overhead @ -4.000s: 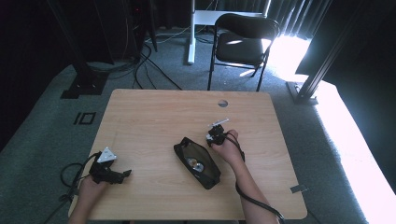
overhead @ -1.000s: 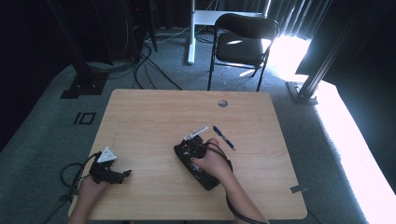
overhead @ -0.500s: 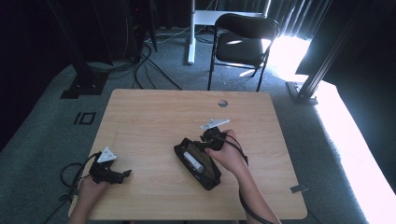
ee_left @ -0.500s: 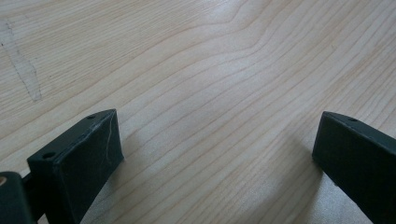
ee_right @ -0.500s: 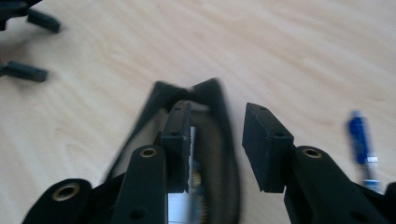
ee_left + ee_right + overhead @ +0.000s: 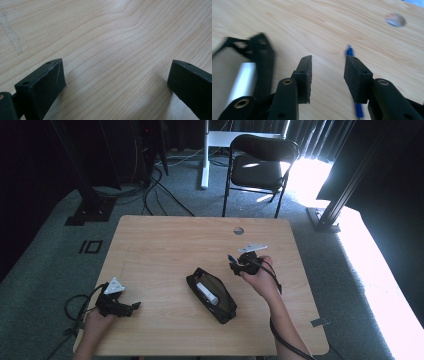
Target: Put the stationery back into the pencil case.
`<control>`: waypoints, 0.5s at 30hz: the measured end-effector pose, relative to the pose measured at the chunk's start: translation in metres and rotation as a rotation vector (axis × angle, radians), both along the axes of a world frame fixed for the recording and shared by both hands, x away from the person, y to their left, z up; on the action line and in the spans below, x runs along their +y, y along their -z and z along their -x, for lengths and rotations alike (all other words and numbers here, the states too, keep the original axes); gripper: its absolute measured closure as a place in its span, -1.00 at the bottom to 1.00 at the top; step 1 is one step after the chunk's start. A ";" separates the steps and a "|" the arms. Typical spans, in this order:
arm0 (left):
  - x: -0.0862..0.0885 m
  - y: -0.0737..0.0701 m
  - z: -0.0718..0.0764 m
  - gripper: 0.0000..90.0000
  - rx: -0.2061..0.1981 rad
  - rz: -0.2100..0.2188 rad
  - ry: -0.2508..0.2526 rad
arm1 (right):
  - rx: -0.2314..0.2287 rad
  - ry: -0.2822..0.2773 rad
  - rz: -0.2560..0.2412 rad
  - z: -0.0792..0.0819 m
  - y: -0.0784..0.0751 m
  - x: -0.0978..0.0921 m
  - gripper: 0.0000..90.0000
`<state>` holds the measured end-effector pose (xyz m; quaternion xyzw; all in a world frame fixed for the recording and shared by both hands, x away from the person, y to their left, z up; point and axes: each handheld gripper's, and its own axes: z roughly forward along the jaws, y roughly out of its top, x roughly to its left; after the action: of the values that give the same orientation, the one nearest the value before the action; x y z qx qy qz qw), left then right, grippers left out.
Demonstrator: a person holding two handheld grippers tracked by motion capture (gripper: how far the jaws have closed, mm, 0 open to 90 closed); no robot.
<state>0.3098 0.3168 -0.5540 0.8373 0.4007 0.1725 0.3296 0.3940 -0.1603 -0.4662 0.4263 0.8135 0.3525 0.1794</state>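
An open black pencil case (image 6: 216, 296) lies mid-table with a silver-white cylinder (image 6: 205, 291) inside. In the right gripper view the case (image 6: 263, 53) and the cylinder (image 6: 243, 81) sit at the left. My right gripper (image 6: 238, 263) hovers just right of the case, over a blue pen (image 6: 230, 257). Its jaws (image 6: 328, 60) stand partly open with bare wood between them. The blue pen (image 6: 348, 51) lies on the table and runs under the right jaw. My left gripper (image 6: 133, 306) rests near the table's front left, wide open (image 6: 116, 67) over bare wood.
The wooden table (image 6: 165, 245) has a round cable hole (image 6: 238, 230) at the back right, which the right gripper view shows as a blurred hole (image 6: 395, 20). A black chair (image 6: 257, 167) and floor cables stand beyond the far edge.
My right gripper has left the pencil case and moved right and back, to the pen lying on the table. The left gripper has stayed still.
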 end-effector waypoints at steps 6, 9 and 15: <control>0.000 0.000 0.000 -0.96 0.000 0.000 0.000 | 0.011 0.030 -0.003 -0.016 0.018 -0.012 0.23; 0.000 0.000 0.000 -0.96 0.000 0.000 0.000 | 0.019 0.052 0.007 -0.025 0.029 -0.014 0.20; 0.000 0.000 0.000 -0.96 0.000 0.000 0.000 | 0.062 0.089 0.019 -0.041 0.049 -0.017 0.23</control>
<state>0.3098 0.3168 -0.5540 0.8374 0.4005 0.1724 0.3295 0.4346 -0.1778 -0.5156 0.4712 0.8021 0.3232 0.1737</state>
